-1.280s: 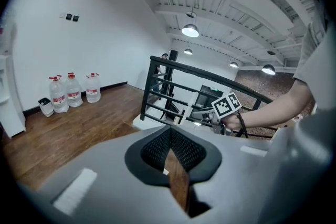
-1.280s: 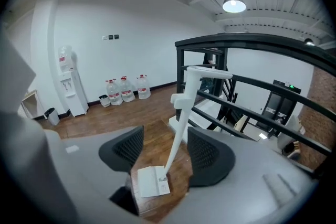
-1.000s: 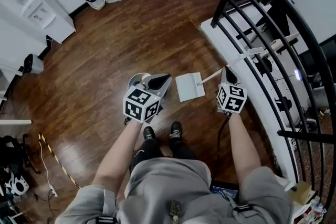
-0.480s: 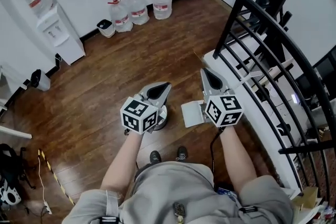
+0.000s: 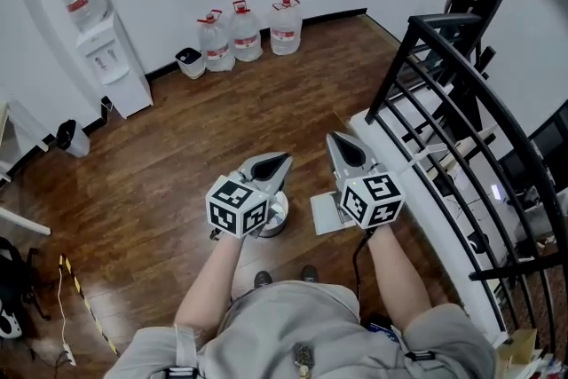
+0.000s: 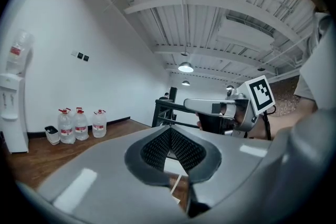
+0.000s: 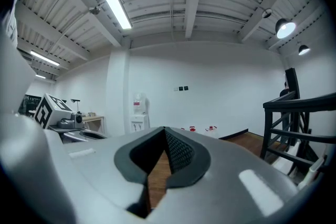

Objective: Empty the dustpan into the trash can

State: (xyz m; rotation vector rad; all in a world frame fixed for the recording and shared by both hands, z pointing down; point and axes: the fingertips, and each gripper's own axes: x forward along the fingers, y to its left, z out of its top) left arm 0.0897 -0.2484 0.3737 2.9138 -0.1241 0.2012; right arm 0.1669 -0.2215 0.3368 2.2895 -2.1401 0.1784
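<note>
Dustpan (image 5: 325, 215): white, flat on the wood floor (image 5: 177, 155), just right of the can (image 5: 276, 219), touching or not impossible to tell. Shown for certain only by the head view, and there half covered by the right gripper (image 5: 332, 138). Not clearly in either gripper view, both looking across the room at walls and ceiling (image 7: 173, 2).

Down on the floor, apart from both sets of fingers and gripped by neither. Beneath the right gripper in the head view, with the left gripper (image 5: 284, 158) overlapping the can alongside.

Both grippers clenched on nothing. In the left gripper view, pads (image 6: 156, 149) pressed tip to tip, floor showing through the slot beneath. Likewise in the right gripper view: pads (image 7: 178, 153) together, empty.

Seen only from the gripper views: ribbed ceiling and a hanging lamp (image 6: 185, 67). In the left gripper view, the right gripper side-on with its marker cube. In the right gripper view, the left gripper at the far left edge.

Farther from the can, in the head view: three bottles (image 5: 246, 35) against the wall beyond it, a small bin (image 5: 189, 62) just left of those, a cooler (image 5: 111, 71) beyond and to the left. Black railing (image 5: 444, 102) to the right of the can, past the dustpan.
</note>
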